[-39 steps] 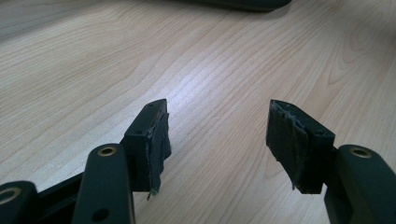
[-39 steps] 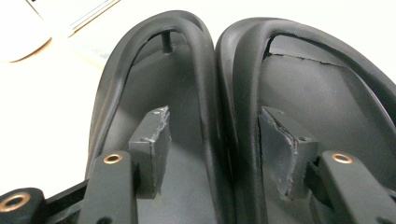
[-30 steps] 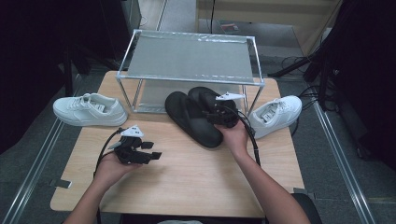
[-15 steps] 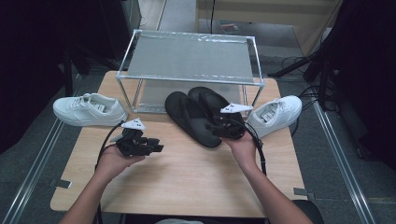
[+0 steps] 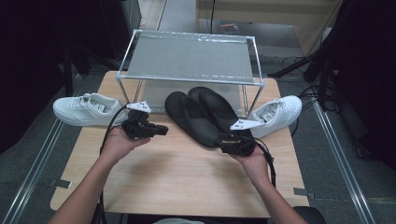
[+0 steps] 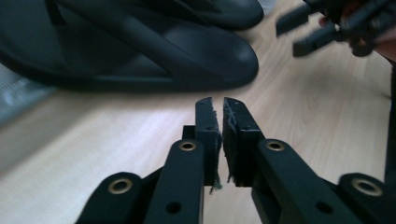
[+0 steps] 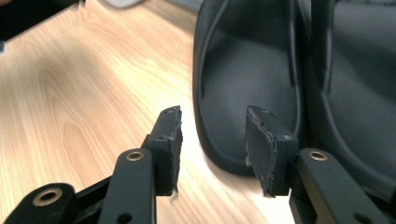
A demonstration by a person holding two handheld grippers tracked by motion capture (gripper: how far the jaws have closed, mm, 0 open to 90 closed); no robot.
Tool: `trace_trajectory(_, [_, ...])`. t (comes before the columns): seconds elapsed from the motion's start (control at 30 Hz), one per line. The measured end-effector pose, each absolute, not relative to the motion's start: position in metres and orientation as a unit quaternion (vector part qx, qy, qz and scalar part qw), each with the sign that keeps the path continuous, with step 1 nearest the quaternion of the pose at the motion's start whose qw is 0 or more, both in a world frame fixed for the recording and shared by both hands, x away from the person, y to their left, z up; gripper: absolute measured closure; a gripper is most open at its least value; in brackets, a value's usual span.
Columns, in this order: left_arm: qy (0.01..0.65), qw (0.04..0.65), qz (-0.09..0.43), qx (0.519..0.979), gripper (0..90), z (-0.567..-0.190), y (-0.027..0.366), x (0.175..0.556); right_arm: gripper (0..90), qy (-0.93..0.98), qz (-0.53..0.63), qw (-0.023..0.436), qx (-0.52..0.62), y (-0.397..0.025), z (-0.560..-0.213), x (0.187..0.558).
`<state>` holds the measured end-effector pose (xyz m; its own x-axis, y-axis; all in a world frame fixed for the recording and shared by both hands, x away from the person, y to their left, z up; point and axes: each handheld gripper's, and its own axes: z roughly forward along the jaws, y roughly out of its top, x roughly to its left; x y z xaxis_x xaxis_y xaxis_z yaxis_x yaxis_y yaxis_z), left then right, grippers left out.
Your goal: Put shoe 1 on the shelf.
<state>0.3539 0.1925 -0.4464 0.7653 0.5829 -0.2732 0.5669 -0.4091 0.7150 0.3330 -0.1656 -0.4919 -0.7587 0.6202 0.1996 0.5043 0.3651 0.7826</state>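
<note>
Likely the right gripper (image 7: 212, 123), fingers spread at the near end of the left black rubber flip-flop (image 5: 191, 117) mid-bench, shoves it away; the left gripper (image 6: 217, 105) waits clenched, empty.

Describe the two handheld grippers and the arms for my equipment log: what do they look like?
Both the left gripper and the right gripper are black, each topped by a light grey three-cornered plate and trailing a black cable. Their jaws are black linkage arms with brass-coloured pivot pins and worn, frayed dark pads. The forearms are bare; no sleeves or gloves show.
</note>
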Motion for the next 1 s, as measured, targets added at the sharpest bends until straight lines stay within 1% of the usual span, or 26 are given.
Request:
trace_trajectory(0.07, [0.343,0.42,0.014,0.84,88.4,-0.442,0.192,0.363,56.7,0.828,0.444,0.061,0.337,-0.168,-0.494,0.331])
trace_trajectory(0.13, [0.342,0.416,0.018,0.843,89.9,-0.435,0.19,0.372,58.4,0.828,0.445,0.055,0.338,-0.17,-0.495,0.33])
trace_trajectory(0.27, [0.34,0.416,0.031,0.843,90.0,-0.416,0.186,0.39,66.4,0.823,0.448,0.053,0.346,-0.172,-0.499,0.329])
trace_trajectory(0.4, [0.336,0.413,0.041,0.845,90.0,-0.399,0.181,0.409,70.7,0.826,0.444,0.05,0.343,-0.171,-0.501,0.332])
trace_trajectory(0.5, [0.333,0.409,0.051,0.848,90.0,-0.389,0.18,0.421,76.6,0.824,0.449,0.045,0.343,-0.171,-0.501,0.333])
trace_trajectory(0.63, [0.334,0.418,0.049,0.843,90.0,-0.374,0.179,0.436,81.4,0.822,0.45,0.042,0.347,-0.173,-0.502,0.335])
trace_trajectory(0.73, [0.331,0.414,0.064,0.846,90.0,-0.361,0.175,0.443,90.0,0.821,0.453,0.035,0.345,-0.173,-0.506,0.338])
trace_trajectory(0.8, [0.328,0.41,0.074,0.848,90.0,-0.353,0.173,0.447,90.0,0.826,0.448,0.041,0.34,-0.171,-0.508,0.339])
trace_trajectory(1.0, [0.329,0.405,0.096,0.847,90.0,-0.336,0.167,0.46,90.0,0.843,0.418,0.034,0.338,-0.17,-0.516,0.342])
